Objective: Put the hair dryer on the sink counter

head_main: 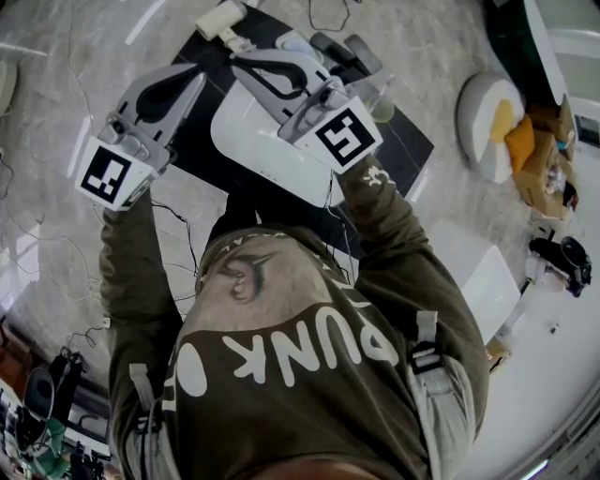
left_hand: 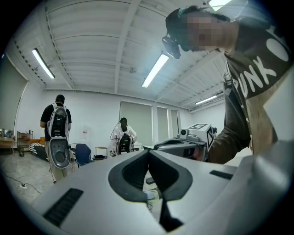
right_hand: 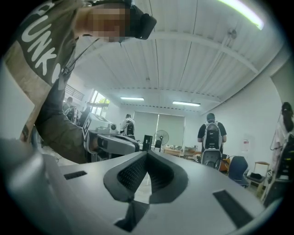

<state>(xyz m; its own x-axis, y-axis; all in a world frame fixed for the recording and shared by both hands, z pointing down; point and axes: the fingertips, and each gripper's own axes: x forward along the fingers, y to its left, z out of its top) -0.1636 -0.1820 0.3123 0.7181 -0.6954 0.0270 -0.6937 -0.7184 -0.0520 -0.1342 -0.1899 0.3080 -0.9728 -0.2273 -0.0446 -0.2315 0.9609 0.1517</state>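
Note:
Seen from the head view, a black sink counter (head_main: 411, 150) with a white basin (head_main: 246, 141) lies below me. A white appliance that looks like the hair dryer (head_main: 221, 19) lies at the counter's far left corner. My left gripper (head_main: 194, 75) hangs level above the counter's left edge, jaws together, nothing in them. My right gripper (head_main: 241, 62) reaches over the basin toward the far edge, also shut and empty. The left gripper view shows its fingertips (left_hand: 148, 151) meeting against the room. In the right gripper view the fingertips (right_hand: 147, 153) touch too.
Dark and pale items (head_main: 345, 49) sit at the counter's far edge. A round white object (head_main: 480, 117) and cardboard boxes (head_main: 546, 159) lie on the floor at right. Cables (head_main: 178, 234) trail at left. People with backpacks (left_hand: 57, 124) stand across the room.

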